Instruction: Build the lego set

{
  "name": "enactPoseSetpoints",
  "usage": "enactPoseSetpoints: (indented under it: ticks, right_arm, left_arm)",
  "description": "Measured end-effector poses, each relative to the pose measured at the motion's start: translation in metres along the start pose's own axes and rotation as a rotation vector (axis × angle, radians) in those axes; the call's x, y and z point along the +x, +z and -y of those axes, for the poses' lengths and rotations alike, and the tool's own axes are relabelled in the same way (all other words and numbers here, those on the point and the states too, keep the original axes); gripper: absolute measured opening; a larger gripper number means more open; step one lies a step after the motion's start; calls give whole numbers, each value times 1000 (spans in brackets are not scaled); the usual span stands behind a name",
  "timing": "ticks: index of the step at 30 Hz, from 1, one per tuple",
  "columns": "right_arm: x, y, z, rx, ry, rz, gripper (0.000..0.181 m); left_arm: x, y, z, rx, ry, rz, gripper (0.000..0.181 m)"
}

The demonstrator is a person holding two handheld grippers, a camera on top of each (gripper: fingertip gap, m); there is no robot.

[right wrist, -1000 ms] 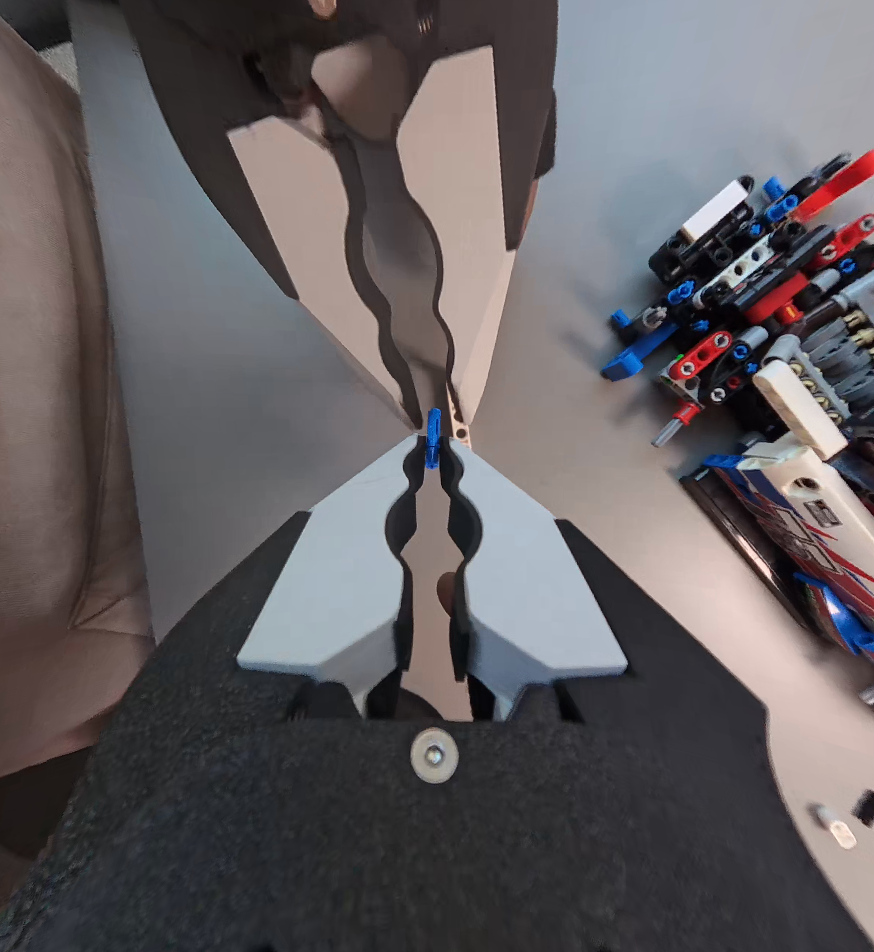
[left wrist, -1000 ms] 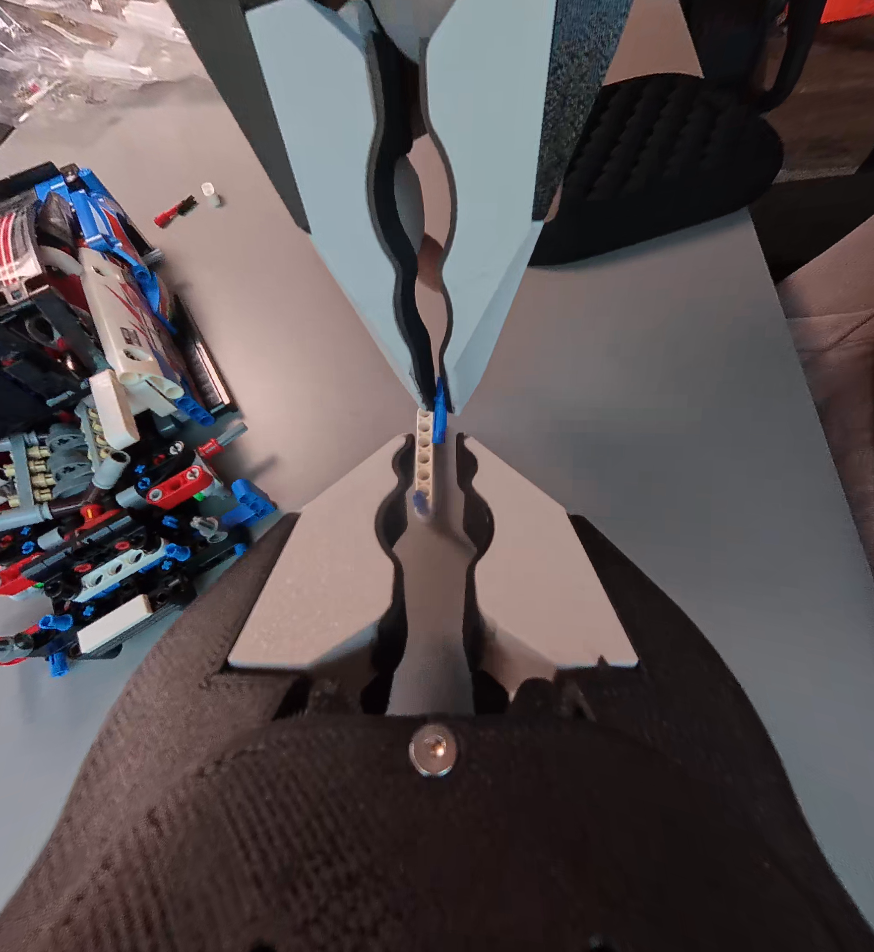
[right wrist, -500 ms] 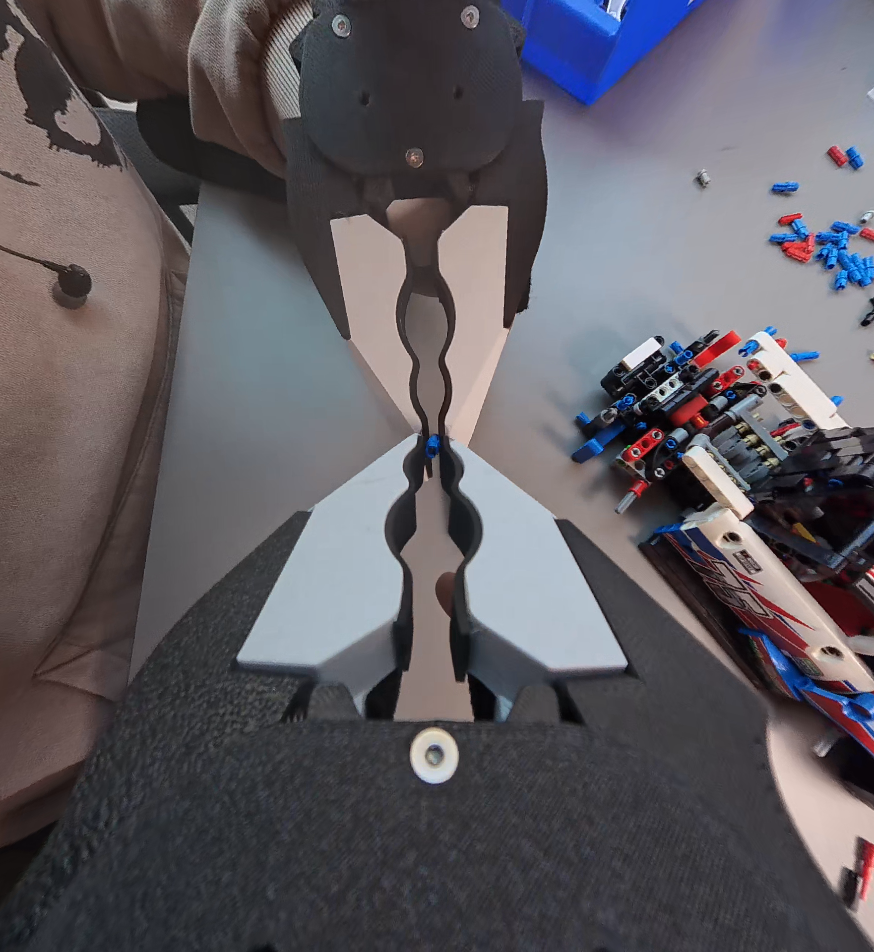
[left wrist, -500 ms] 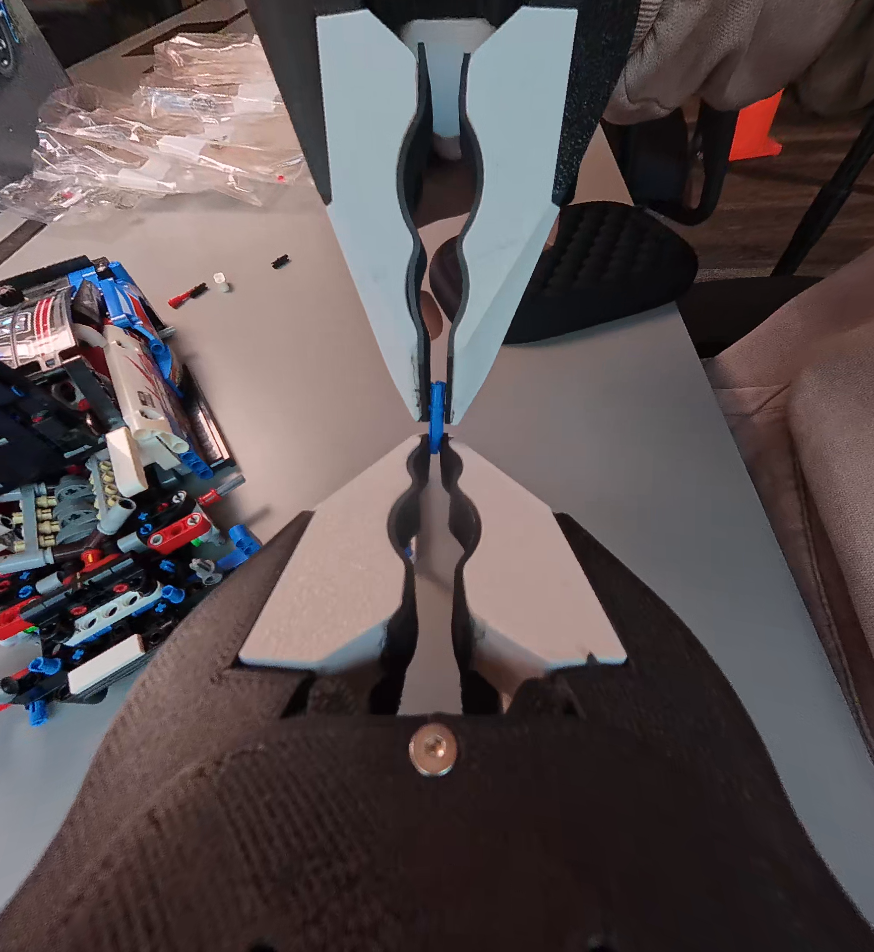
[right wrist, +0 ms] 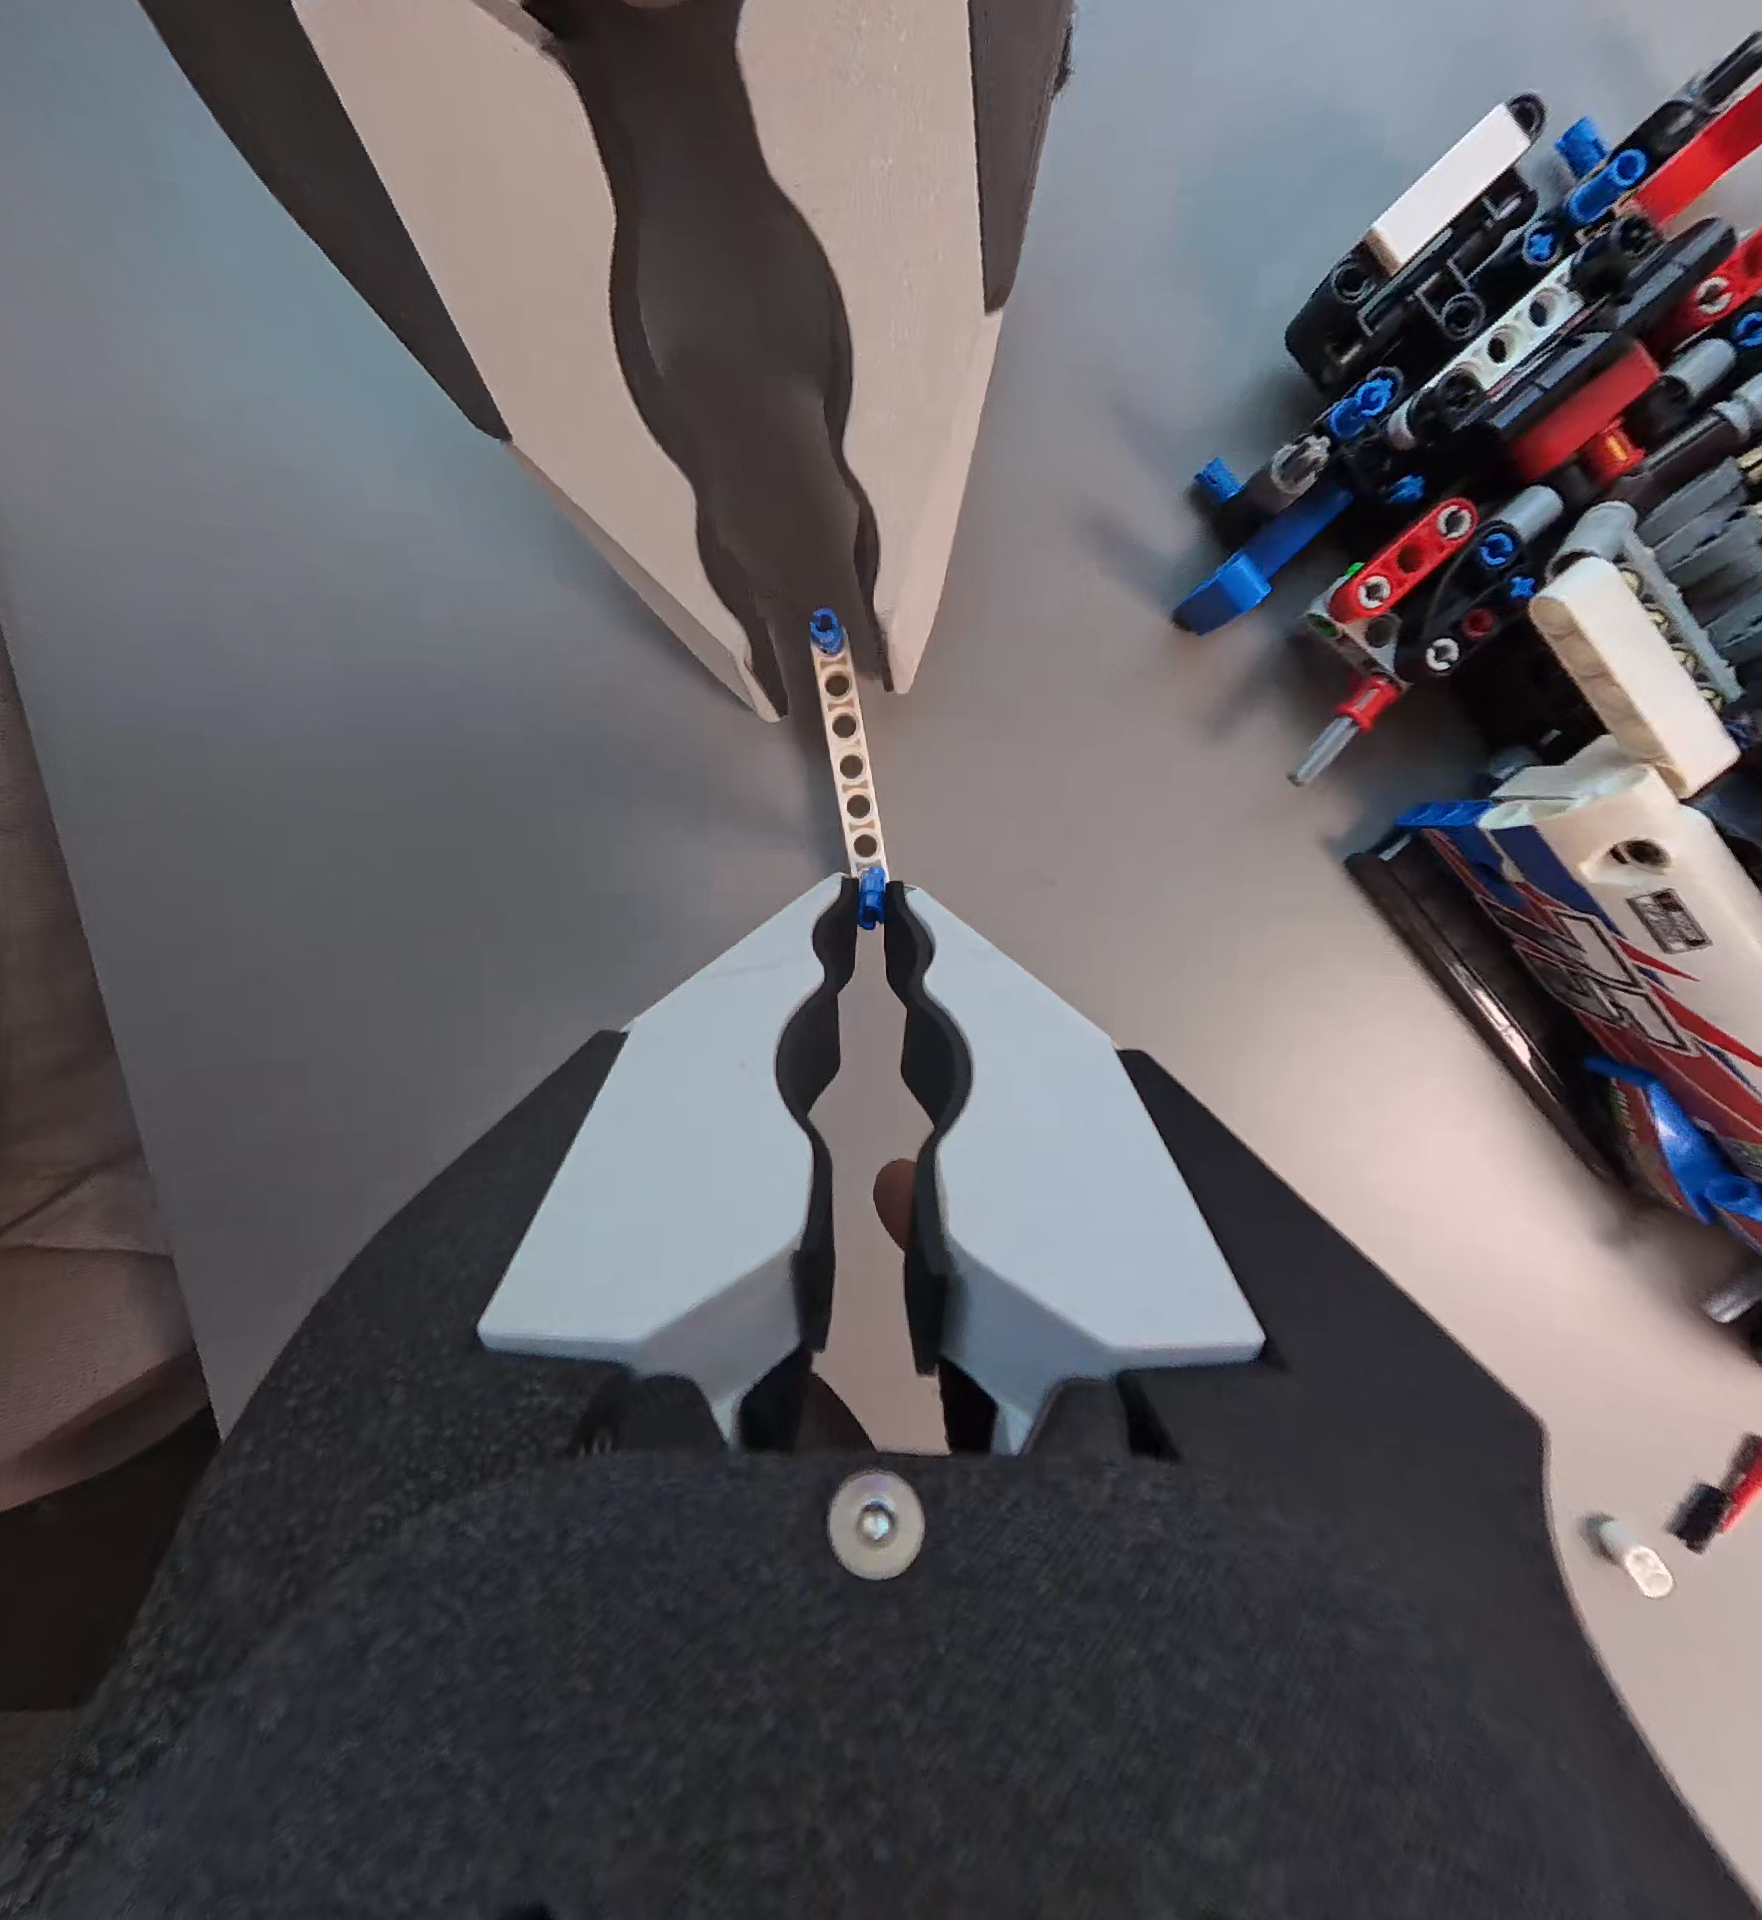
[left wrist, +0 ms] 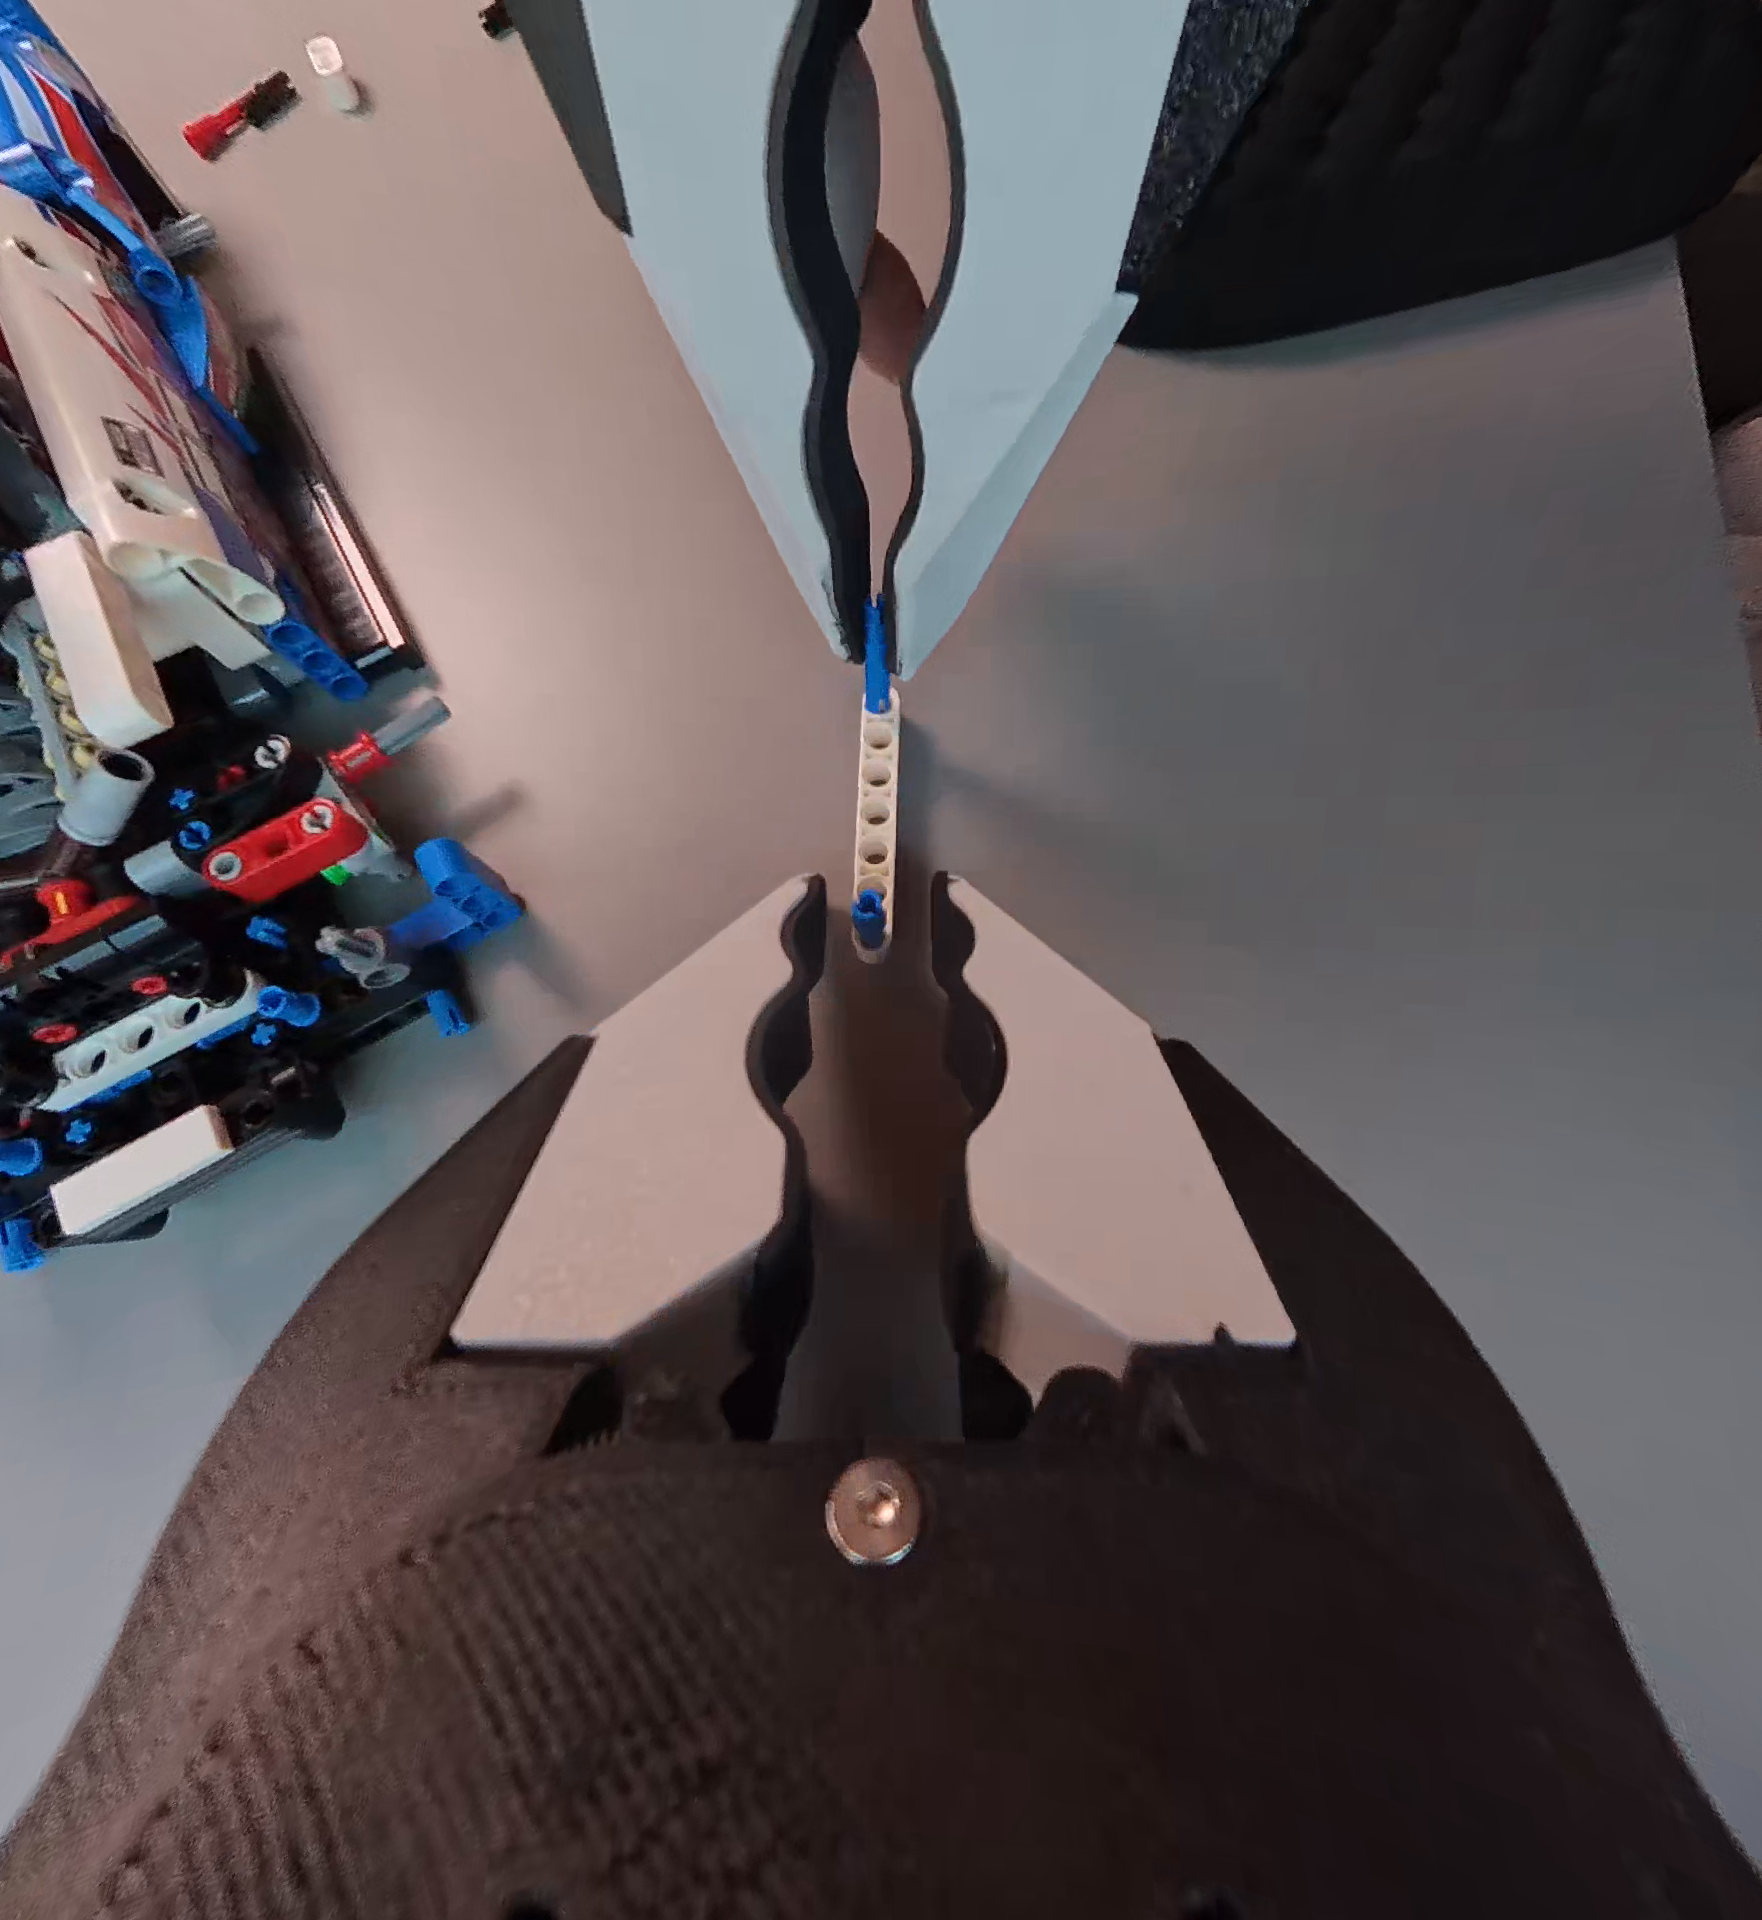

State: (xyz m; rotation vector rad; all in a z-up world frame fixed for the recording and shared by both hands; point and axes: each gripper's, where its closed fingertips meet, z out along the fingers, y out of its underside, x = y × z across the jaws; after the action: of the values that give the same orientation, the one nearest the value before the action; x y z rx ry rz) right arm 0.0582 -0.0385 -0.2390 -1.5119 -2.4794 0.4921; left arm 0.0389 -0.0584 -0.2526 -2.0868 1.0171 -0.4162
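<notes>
A white beam with holes (left wrist: 877, 800) hangs in the air between my two grippers above the grey table (left wrist: 1324, 831). A blue pin (left wrist: 875, 634) sticks out of its far end, and a second blue pin (left wrist: 866, 909) sits in its near end. My right gripper (right wrist: 866, 894) is shut on the blue pin (right wrist: 869, 899) and carries the beam (right wrist: 849, 764). It enters the left wrist view from the top (left wrist: 872, 660). My left gripper (left wrist: 872, 888) is open, with the beam's other end in the gap, apparently untouched. It shows in the right wrist view (right wrist: 830, 691).
The partly built lego car (left wrist: 129, 727) lies on the table beside the grippers, also in the right wrist view (right wrist: 1635, 623). A red-black pin (right wrist: 1729, 1496) and a small white piece (right wrist: 1635, 1569) lie loose. A black chair seat (left wrist: 1479, 156) and a person's beige clothing (right wrist: 4, 935) border the table. The tips of both grippers are at nearly the same place.
My left gripper, closed at the tips half a second ago, has opened. The grippers have drawn apart, baring the beam between them. Both views now tilt down at the table.
</notes>
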Motion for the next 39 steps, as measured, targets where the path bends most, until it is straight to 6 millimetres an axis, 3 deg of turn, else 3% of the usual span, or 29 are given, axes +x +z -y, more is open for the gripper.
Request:
enactPoseSetpoints:
  ticks: [1,4,12,39]
  right_arm:
    - [0,1,-2,-16,-8,-4,3]
    - [1,1,-2,-38,-18,-12,3]
    - [3,2,0,-128,-41,-16,3]
    - [2,3,0,-110,-87,-36,3]
  left_arm:
    - [0,0,0,0,4,5,15]
    - [-1,1,1,-1,17,17,6]
    - [-1,2,1,2,29,18,6]
    - [-3,1,-1,-6,18,42,6]
